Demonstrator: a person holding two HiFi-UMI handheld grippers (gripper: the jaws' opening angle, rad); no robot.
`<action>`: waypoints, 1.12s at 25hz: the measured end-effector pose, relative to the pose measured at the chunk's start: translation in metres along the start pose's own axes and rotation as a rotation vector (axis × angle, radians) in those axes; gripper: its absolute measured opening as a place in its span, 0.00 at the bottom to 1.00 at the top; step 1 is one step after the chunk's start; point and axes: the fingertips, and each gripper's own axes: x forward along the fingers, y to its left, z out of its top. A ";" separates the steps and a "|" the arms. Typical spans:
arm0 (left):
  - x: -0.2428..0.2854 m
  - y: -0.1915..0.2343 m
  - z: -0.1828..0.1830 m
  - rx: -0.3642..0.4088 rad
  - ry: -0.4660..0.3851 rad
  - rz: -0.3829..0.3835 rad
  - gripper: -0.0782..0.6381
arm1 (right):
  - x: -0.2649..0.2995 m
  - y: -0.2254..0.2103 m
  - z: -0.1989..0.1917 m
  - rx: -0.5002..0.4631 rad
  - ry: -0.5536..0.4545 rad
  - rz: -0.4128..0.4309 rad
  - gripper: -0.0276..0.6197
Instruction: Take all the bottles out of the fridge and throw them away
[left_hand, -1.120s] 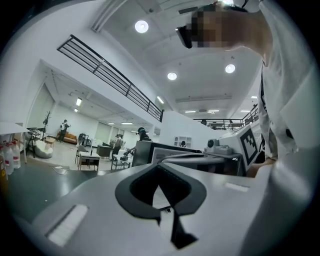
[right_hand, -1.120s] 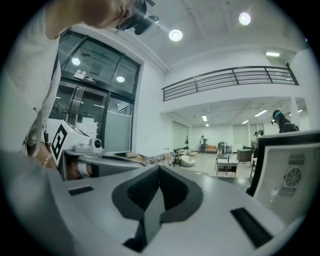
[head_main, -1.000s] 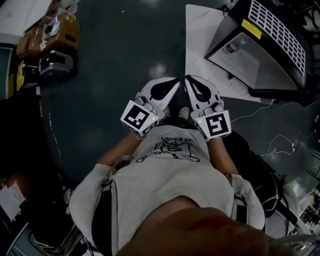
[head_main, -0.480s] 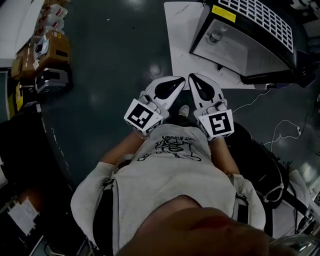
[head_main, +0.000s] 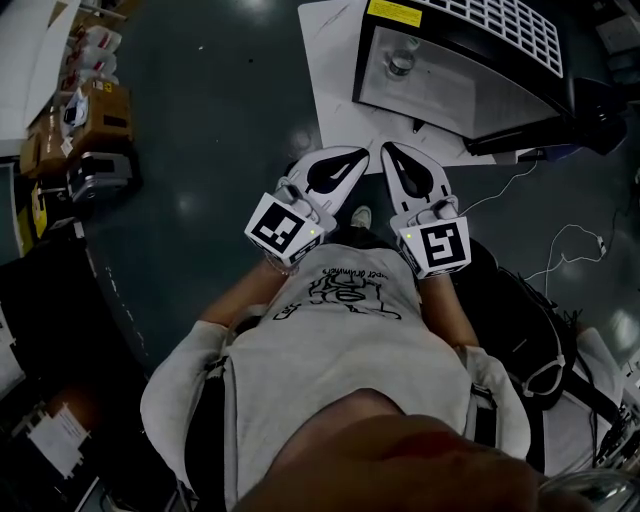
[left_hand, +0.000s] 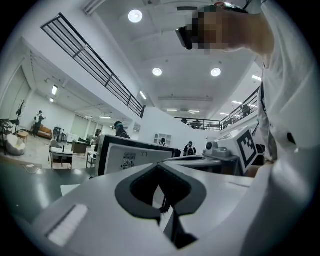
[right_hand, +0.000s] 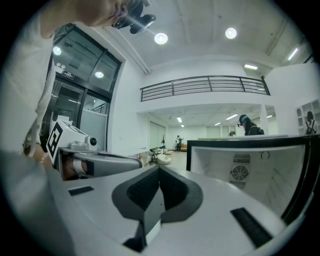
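A small black fridge (head_main: 470, 70) stands open on a white mat (head_main: 335, 95) at the top right of the head view. Inside it a single bottle (head_main: 402, 63) shows from above as a round cap. My left gripper (head_main: 362, 153) and right gripper (head_main: 386, 149) are held side by side in front of the person's chest, tips pointing toward the fridge, short of the mat's near edge. Both are shut with nothing in them. The left gripper view shows its closed jaws (left_hand: 159, 167) and the fridge (left_hand: 132, 155) beyond. The right gripper (right_hand: 159, 168) faces the white fridge interior (right_hand: 250, 170).
Cardboard boxes and gear (head_main: 90, 110) sit on the dark floor at the left. White cables (head_main: 560, 250) trail on the floor at the right, beside a black bag (head_main: 525, 335). Several people stand far off in the hall in both gripper views.
In the head view the fridge and mat have slid left and toward the grippers as the person moved. Both grippers stayed shut and side by side.
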 end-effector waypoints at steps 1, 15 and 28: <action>0.005 -0.002 -0.001 0.000 0.001 -0.001 0.12 | -0.003 -0.005 -0.001 0.003 -0.001 -0.003 0.06; 0.060 -0.019 -0.006 0.012 -0.003 0.008 0.12 | -0.033 -0.058 -0.014 0.013 0.001 -0.025 0.06; 0.079 0.008 -0.013 0.034 0.038 -0.017 0.12 | -0.015 -0.079 -0.020 0.026 0.010 -0.087 0.06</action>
